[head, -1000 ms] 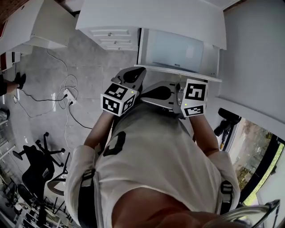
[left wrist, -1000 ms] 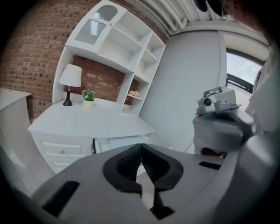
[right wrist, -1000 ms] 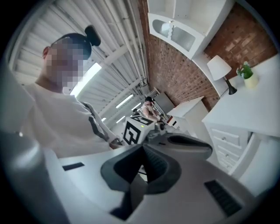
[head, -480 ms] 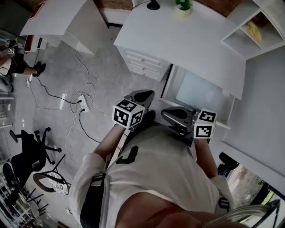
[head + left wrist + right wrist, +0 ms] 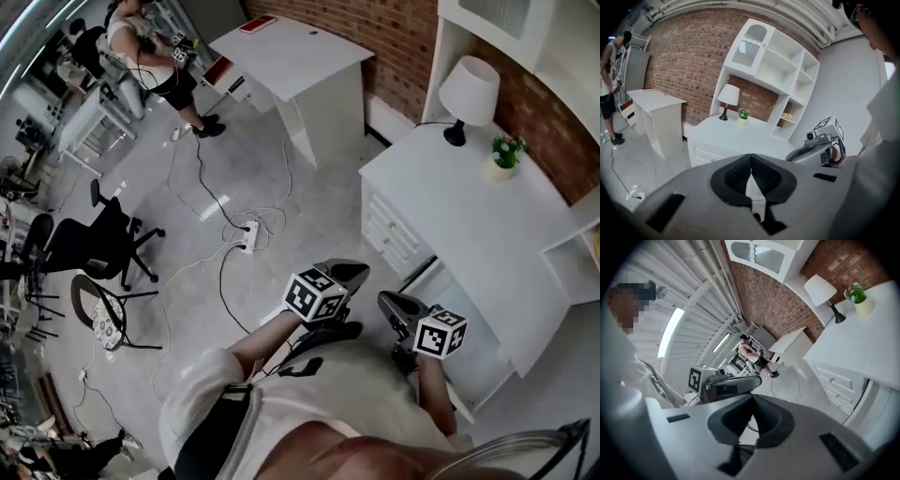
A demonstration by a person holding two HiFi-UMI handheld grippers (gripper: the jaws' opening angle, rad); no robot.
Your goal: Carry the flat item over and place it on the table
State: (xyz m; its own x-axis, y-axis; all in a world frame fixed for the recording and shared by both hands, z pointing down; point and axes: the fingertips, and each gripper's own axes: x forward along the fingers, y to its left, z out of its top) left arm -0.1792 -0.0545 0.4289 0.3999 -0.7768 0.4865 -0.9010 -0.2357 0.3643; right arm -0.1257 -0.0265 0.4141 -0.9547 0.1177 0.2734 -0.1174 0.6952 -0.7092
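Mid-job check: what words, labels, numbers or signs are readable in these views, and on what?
No readable text in any view.
left gripper's cube and right gripper's cube: black-and-white square patterns, no letters or numbers.
red item on the far desk: too small to read.
black mark on the person's shirt: a shape only, not legible.

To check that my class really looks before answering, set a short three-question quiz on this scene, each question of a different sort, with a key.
1. True or false: the lamp and the potted plant stand on the same white desk.
2. The left gripper has its jaws: A wide apart; B together; C clamped on a cup.
3. Fill in: the power strip lies on the ___.
Key: 1 true; 2 B; 3 floor.
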